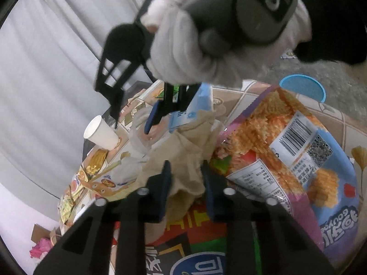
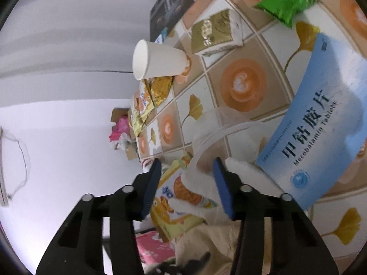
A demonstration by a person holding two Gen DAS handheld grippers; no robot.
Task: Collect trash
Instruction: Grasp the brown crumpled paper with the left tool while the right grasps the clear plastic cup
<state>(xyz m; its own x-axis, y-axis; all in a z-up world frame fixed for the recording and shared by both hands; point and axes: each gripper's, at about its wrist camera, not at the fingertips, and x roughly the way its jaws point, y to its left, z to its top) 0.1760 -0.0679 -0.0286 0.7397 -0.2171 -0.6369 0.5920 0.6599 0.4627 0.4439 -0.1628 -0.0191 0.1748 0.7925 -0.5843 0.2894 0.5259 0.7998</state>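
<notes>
My left gripper (image 1: 185, 169) is shut on a crumpled beige paper napkin (image 1: 183, 151) lying on a pile of trash. A large purple and blue snack bag (image 1: 286, 151) lies right of it. My right gripper (image 2: 187, 171) is open above a clear plastic cup (image 2: 220, 135) lying on its side; one finger is at the cup's rim. In the left wrist view the right gripper (image 1: 160, 112) hangs over the pile in a white-gloved hand. A blue medicine box (image 2: 321, 123), a white paper cup (image 2: 158, 59), a gold packet (image 2: 215, 32) and a green packet (image 2: 286, 0) lie on the patterned tablecloth (image 2: 243, 84).
Yellow snack wrappers (image 2: 146, 100) lie at the table's edge near the paper cup. A blue round lid (image 1: 302, 87) sits at the far side. A cardboard box with pink trash (image 2: 119, 128) stands on the floor. Grey curtains hang behind.
</notes>
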